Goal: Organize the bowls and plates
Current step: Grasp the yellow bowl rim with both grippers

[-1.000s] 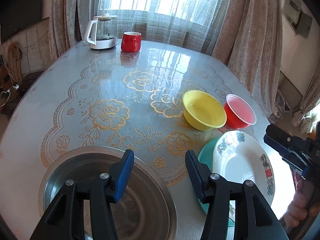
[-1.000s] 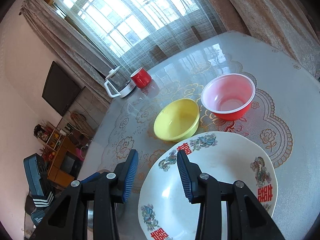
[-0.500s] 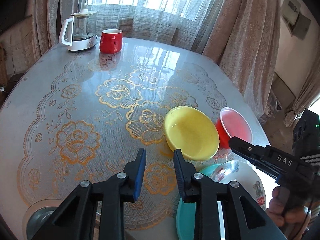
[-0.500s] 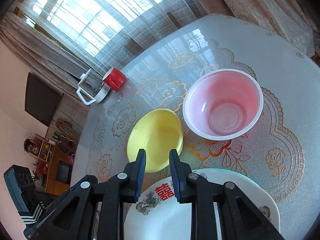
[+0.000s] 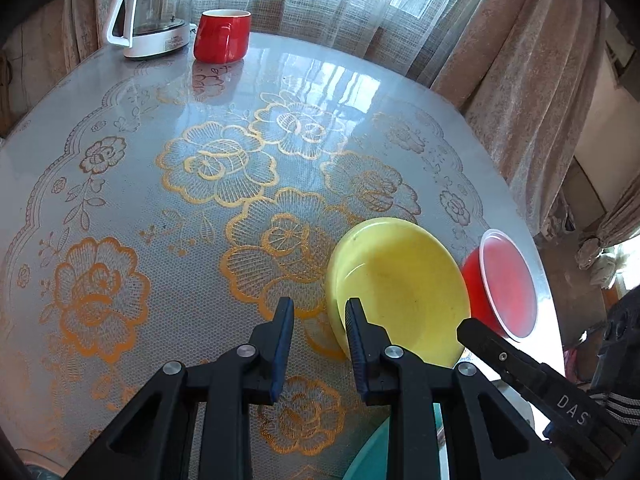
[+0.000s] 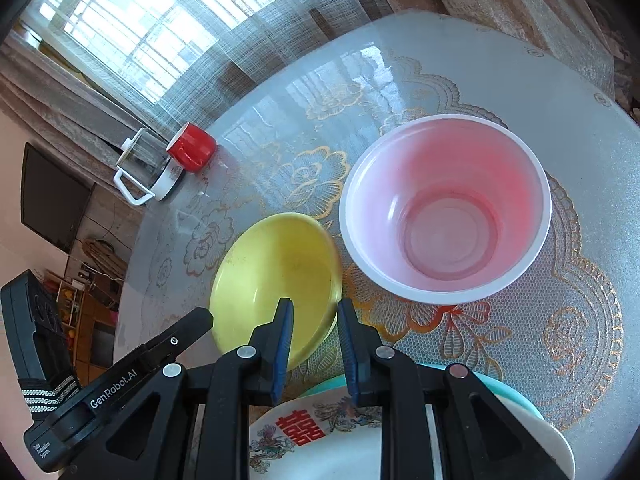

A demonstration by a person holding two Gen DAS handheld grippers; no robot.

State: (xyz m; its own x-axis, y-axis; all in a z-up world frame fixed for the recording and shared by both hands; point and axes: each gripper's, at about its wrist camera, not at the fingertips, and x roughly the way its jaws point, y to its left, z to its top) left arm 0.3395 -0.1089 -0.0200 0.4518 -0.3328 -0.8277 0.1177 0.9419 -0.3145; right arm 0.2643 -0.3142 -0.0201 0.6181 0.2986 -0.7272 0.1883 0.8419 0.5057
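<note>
Left gripper (image 5: 318, 312): we see its jaws parted, straddling the near-left rim of the yellow bowl (image 5: 404, 288), nothing clamped.
Right gripper (image 6: 314, 314): ours here is parted too, straddling that bowl's near-right rim.
Yellow bowl: on the table (image 5: 120, 128), just beside the red bowl (image 6: 444, 208).
White plate (image 6: 320, 440): nearest us, stacked on a teal plate (image 6: 516, 396); red Chinese characters printed on it.
Writing: we read "GenRobot.AI" on the left gripper's body and "DAS" on the right's.
Far edge: glass kettle (image 5: 154, 12) beside red mug (image 5: 222, 36).
</note>
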